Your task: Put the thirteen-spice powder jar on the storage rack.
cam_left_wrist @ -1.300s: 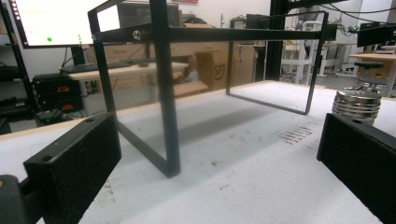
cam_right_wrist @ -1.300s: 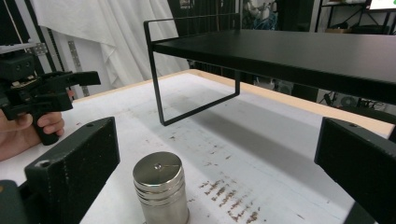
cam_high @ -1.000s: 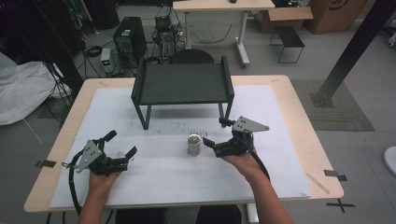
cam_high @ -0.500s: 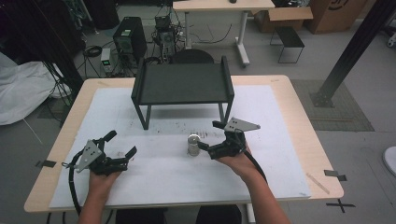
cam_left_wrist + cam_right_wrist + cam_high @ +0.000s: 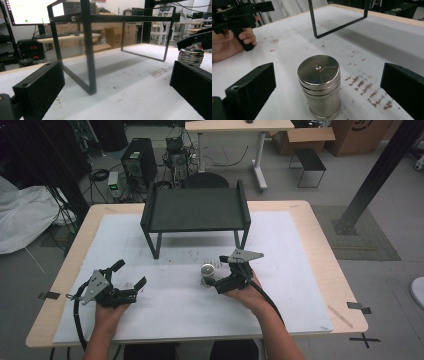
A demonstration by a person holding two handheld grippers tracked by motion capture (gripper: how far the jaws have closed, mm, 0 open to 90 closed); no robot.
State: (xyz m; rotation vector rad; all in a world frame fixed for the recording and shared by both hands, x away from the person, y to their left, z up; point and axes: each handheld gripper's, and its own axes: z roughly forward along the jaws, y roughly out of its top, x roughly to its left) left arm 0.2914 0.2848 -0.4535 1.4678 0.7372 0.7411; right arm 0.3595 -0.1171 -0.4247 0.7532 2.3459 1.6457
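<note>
A black metal stand (image 5: 196, 210) sits at the back of the white mat (image 5: 300, 285). The left gripper (image 5: 131, 281) rests spread and empty, well apart from the rest. The right gripper (image 5: 212, 274) is spread around a steel canister (image 5: 319, 85) standing upright between its jaws, untouched.

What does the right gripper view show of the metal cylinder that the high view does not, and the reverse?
Right gripper view alone: the metal cylinder close up, with grooved rings around its side, a small knob and wedge mark on its flat lid, standing upright between the right gripper's wide-open jaws, touching neither. High view alone: the whole table, the full black stand behind the cylinder, and both forearms. Both share: the cylinder on the white mat, the stand's leg frame, and the left gripper held off to the side, open.
</note>
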